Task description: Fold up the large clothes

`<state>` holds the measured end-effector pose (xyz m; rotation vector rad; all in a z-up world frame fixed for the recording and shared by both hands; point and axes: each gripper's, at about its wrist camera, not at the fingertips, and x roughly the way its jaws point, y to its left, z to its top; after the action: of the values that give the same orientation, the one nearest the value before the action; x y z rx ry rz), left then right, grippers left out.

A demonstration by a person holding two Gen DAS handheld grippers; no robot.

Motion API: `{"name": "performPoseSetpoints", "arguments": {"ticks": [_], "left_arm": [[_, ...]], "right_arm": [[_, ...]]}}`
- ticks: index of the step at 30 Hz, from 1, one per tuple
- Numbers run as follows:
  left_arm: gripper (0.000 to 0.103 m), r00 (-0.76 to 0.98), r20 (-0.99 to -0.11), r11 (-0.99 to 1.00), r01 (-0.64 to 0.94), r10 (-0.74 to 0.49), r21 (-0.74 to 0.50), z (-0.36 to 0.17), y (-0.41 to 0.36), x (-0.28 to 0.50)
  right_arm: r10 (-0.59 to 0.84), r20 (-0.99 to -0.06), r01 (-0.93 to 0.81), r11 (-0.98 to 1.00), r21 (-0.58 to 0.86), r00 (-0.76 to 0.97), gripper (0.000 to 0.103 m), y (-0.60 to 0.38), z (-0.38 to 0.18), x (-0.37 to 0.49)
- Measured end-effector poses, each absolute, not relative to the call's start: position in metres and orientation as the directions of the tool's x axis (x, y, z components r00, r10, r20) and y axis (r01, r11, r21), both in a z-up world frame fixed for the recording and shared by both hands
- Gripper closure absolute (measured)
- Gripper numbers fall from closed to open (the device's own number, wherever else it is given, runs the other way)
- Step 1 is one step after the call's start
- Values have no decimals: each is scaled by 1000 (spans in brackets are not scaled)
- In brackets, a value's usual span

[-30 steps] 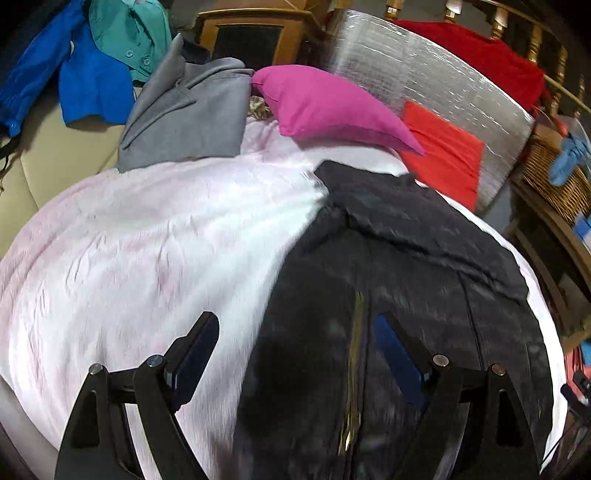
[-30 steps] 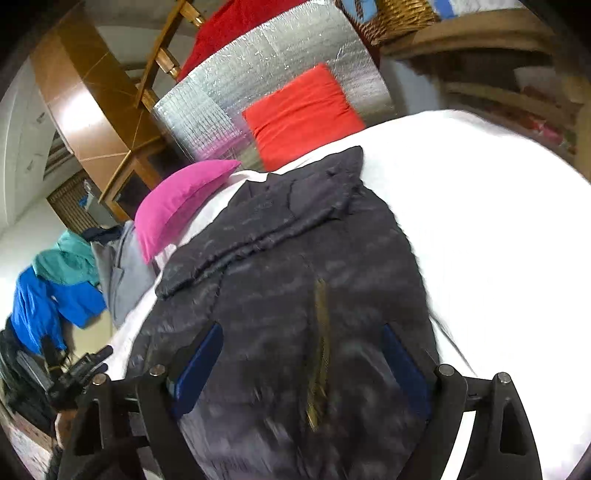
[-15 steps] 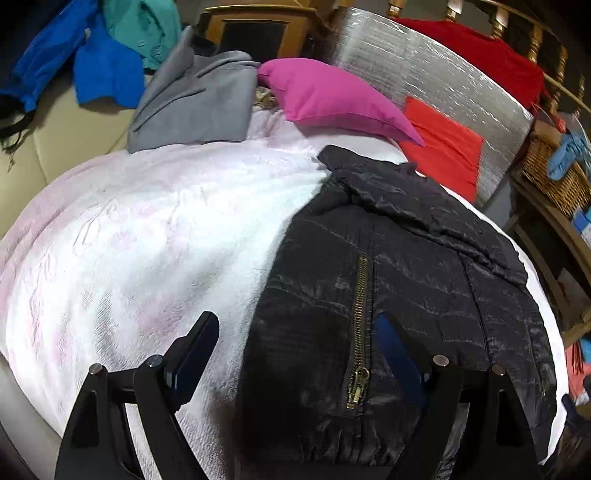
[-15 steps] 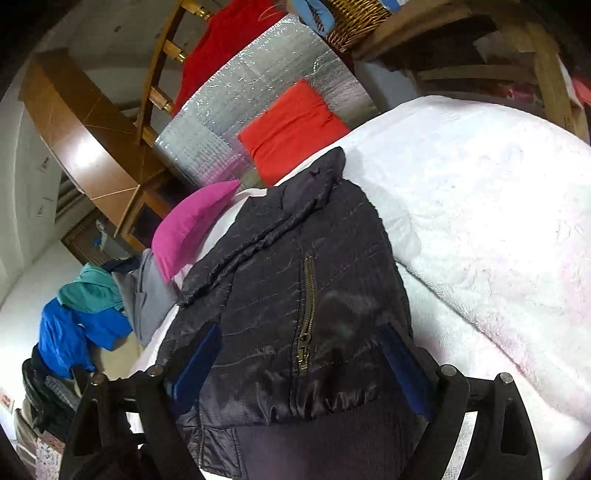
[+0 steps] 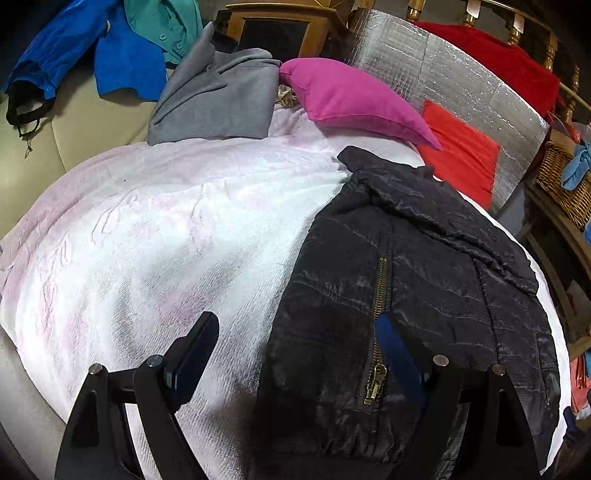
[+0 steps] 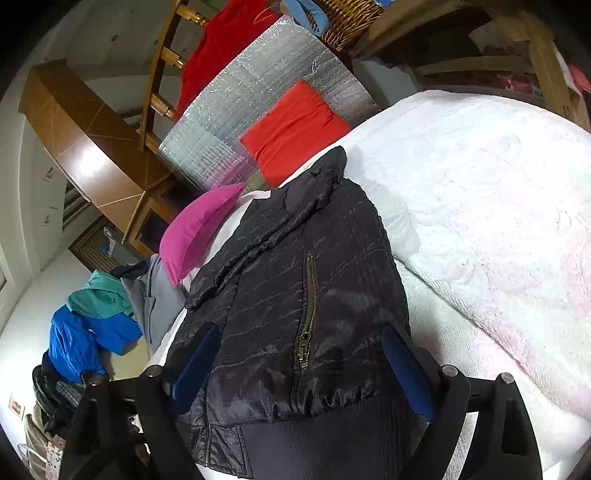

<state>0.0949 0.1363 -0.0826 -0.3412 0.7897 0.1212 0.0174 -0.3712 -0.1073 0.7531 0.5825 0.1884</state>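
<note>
A black quilted jacket with a brass zipper lies folded on the white and pink blanket, collar toward the far end. My left gripper hovers open over the jacket's left edge, one finger above the blanket and the other above the zipper. In the right wrist view the jacket fills the middle, its ribbed hem nearest the camera. My right gripper stands open and straddles the hem end, its pads clear of the cloth. Neither gripper holds anything.
A magenta pillow, a red cushion and a silver foil panel stand at the far end. Grey, blue and teal garments lie far left. A wicker basket sits on wooden shelves at right.
The jacket was blurred and moving a second ago and now lies still and flat. The right gripper has rolled and drawn back, so the hem shows between its fingers. The left gripper barely moved.
</note>
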Motion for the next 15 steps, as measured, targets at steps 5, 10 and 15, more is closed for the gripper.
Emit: {"name": "performPoseSetpoints", "arguments": {"ticks": [5, 10, 15], "left_arm": [[16, 699, -714, 932, -237, -33, -274, -84, 140, 96], [16, 702, -710, 929, -232, -45, -289, -85, 141, 97], [16, 710, -702, 927, -226, -54, -300, -84, 141, 95]], "right_arm": [[369, -442, 42, 728, 684, 818, 11, -370, -108, 21], [364, -451, 48, 734, 678, 815, 11, -369, -108, 22], [361, -462, 53, 739, 672, 810, 11, -367, -108, 23]]}}
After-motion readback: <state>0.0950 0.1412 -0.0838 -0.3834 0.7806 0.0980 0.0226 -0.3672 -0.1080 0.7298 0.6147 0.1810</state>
